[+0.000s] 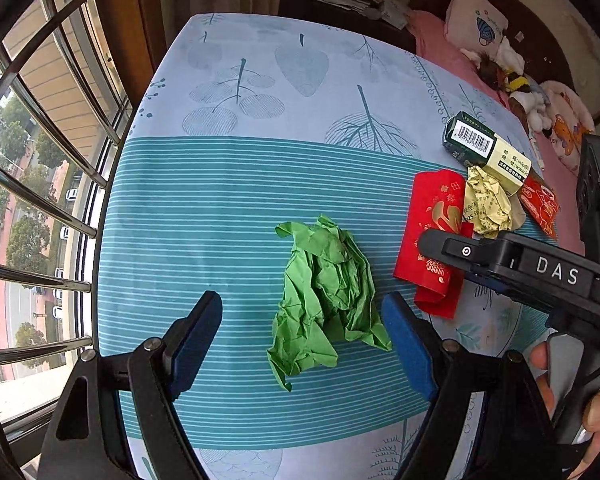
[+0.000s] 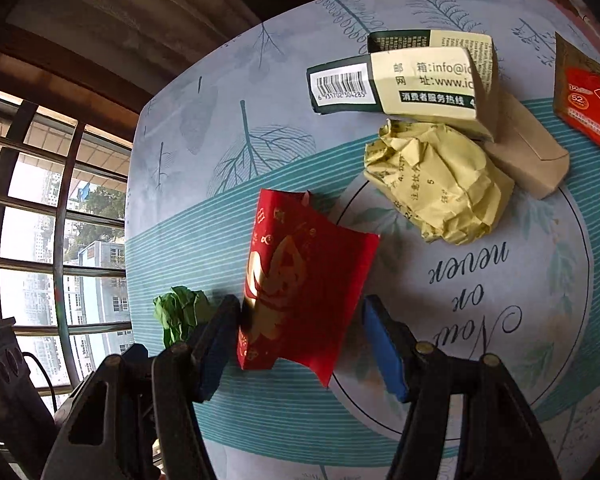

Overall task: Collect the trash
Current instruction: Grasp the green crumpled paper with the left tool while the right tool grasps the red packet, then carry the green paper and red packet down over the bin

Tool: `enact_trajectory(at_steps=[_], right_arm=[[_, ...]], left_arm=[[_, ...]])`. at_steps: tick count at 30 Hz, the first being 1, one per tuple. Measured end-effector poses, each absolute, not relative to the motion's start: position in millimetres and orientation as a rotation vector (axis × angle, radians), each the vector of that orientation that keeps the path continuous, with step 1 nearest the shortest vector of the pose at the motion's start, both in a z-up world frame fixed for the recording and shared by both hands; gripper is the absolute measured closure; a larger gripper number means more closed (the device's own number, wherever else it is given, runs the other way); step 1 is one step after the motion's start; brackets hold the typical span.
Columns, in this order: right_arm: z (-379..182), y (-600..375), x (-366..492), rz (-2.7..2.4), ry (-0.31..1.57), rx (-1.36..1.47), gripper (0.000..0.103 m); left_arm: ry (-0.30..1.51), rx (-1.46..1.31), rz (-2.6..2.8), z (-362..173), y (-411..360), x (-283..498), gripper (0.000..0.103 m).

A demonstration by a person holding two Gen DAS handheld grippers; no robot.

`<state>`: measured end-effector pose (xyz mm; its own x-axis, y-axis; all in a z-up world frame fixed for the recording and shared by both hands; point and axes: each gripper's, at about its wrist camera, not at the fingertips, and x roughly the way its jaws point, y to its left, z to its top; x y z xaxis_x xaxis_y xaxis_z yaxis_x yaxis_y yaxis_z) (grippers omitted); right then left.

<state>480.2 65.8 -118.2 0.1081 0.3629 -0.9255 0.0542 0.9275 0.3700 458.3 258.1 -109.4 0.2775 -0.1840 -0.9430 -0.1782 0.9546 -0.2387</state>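
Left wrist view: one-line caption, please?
Open left gripper above crumpled green paper on the tablecloth; right gripper over red envelope.

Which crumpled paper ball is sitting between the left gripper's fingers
The green crumpled paper. It lies between the open left gripper; the yellow crumpled paper sits farther off by the green-and-cream box.

A crumpled green paper (image 1: 324, 300) lies on the counter's (image 1: 204, 208) striped band. Just beside it a creased red envelope (image 2: 300, 292) lies, then a crumpled yellow paper ball (image 2: 440, 184) touching an opened green-and-cream box (image 2: 400, 84).
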Motion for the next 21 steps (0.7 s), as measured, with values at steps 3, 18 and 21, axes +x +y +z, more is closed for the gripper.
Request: enact_trajectory(at_steps=[3, 18, 21], right_arm=[[-120, 66, 479, 0.234, 1.438, 0.352, 0.048], [-86, 62, 450, 0.334, 1.336, 0.339, 0.089], [-75, 53, 433, 0.342, 1.313, 0.341, 0.089]], left_arm=[[1.311, -0.332, -0.029, -116, 258, 463, 0.039], [1.244, -0.309, -0.102, -95, 239, 446, 0.071], [1.219, -0.308, -0.099, -82, 237, 429, 0.071]])
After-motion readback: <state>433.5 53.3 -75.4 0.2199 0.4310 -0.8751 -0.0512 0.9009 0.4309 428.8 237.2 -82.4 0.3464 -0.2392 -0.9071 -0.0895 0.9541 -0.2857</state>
